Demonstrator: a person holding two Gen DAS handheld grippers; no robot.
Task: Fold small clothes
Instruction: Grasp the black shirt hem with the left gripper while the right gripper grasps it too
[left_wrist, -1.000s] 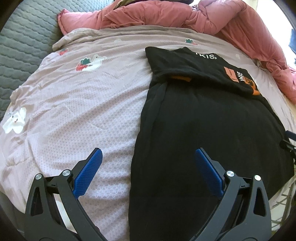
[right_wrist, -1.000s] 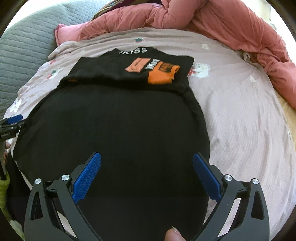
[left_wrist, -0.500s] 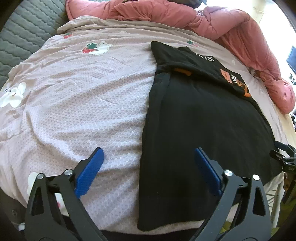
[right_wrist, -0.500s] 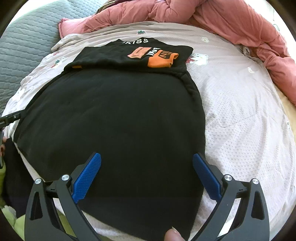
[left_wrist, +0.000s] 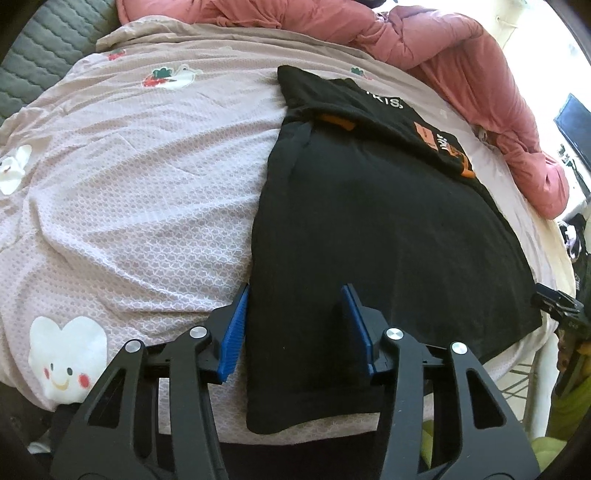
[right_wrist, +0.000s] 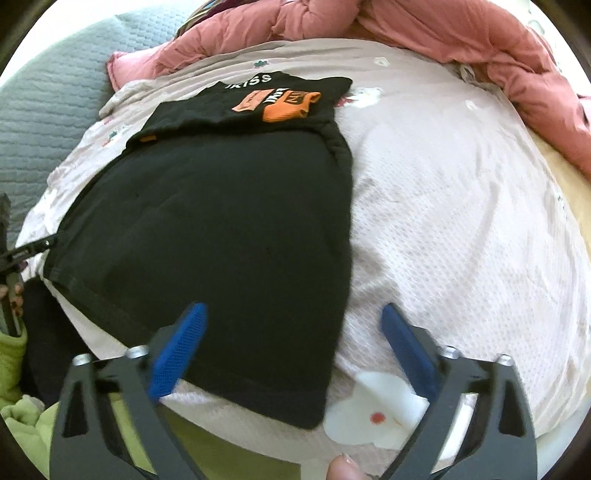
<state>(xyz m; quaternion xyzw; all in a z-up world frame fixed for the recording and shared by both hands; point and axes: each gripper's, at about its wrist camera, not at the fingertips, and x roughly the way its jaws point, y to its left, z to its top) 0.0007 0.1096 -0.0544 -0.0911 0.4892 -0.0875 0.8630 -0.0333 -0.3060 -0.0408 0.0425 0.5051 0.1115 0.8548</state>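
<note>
A black T-shirt (left_wrist: 369, 221) lies flat on the pink bed sheet (left_wrist: 129, 184), its far end folded over to show an orange print (right_wrist: 288, 107). My left gripper (left_wrist: 295, 330) hovers low over the shirt's near left corner. Its jaws are closing, with the shirt's left edge strip between the blue pads (left_wrist: 234, 332) and the cloth still lying flat. My right gripper (right_wrist: 291, 349) straddles the near right corner of the shirt (right_wrist: 221, 221), jaws also closing, the left pad over the black cloth and the right pad over the sheet. Each gripper's tip shows at the edge of the other's view.
A bunched salmon-pink duvet (left_wrist: 461, 55) runs along the far and right sides of the bed. Grey quilted fabric (right_wrist: 44, 110) lies at the far left. Green cloth (right_wrist: 22, 406) sits below the bed's near edge. A fingertip (right_wrist: 343, 469) shows at the bottom of the right wrist view.
Both grippers drew back to the shirt's near hem, so its bottom corners came into view. Both pairs of jaws narrowed, the left more, and now bracket the corners.
</note>
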